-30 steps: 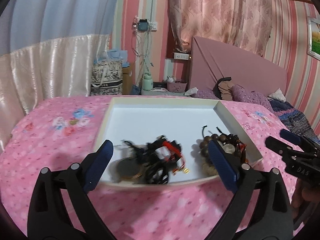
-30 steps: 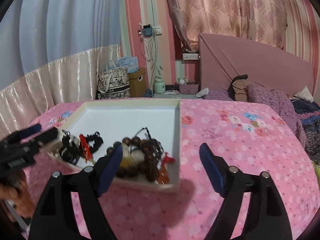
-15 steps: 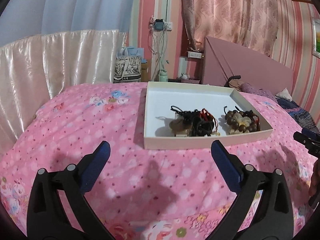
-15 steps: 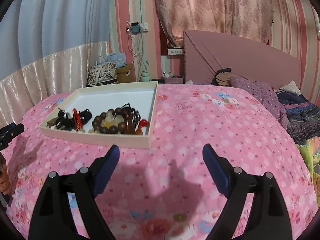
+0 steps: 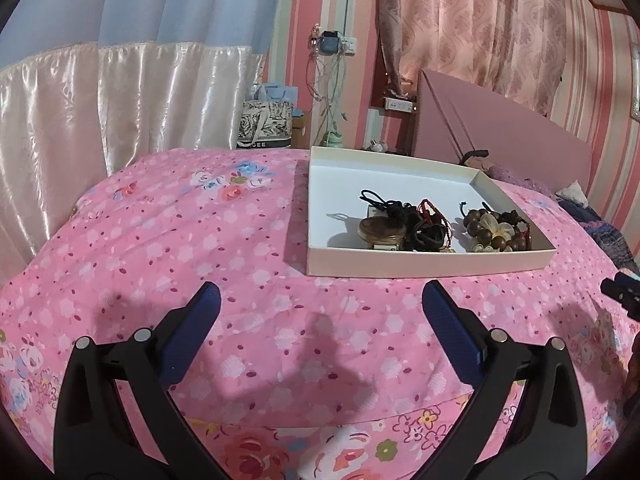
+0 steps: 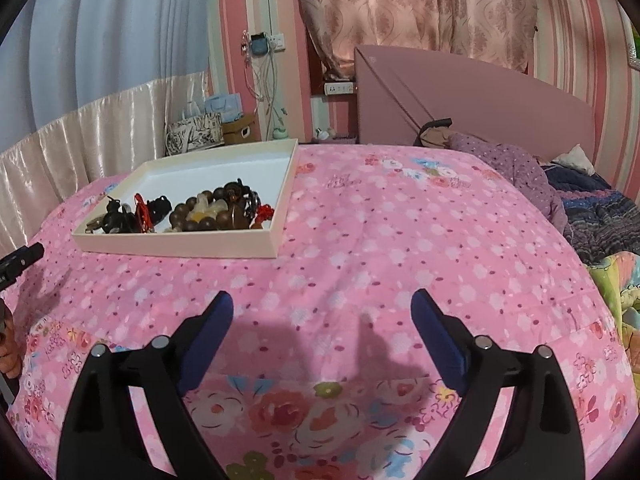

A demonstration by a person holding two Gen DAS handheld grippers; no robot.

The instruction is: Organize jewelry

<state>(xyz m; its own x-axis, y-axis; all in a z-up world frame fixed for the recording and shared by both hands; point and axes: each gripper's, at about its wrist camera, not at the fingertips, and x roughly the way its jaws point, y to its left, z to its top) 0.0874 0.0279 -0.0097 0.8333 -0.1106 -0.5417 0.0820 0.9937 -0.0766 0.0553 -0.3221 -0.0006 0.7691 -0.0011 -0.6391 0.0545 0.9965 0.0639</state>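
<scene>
A shallow cream tray (image 5: 428, 266) (image 6: 176, 246) lies on the pink floral bedspread (image 5: 248, 248). Inside it lie a heap of black and red cords with a round brown pendant (image 5: 404, 226) (image 6: 132, 214) and a brown wooden bead bracelet (image 5: 494, 230) (image 6: 218, 210). My left gripper (image 5: 320, 300) hangs open over the bedspread, well short of the tray's near wall, with nothing between its blue pads. My right gripper (image 6: 322, 304) also stands apart from the tray, to its right; its jaws are opening and hold nothing.
A pink headboard (image 6: 472, 100) and dark bedding (image 6: 600, 216) lie at the right. Bags (image 5: 266, 124) and a wall socket with cables (image 5: 332, 46) stand behind the bed. The other gripper's tip shows at each view's edge (image 5: 622, 292) (image 6: 20, 260).
Both grippers have drawn back from the tray, which was between their fingers a second ago and now lies farther off on the bedspread. The right jaws have widened a little.
</scene>
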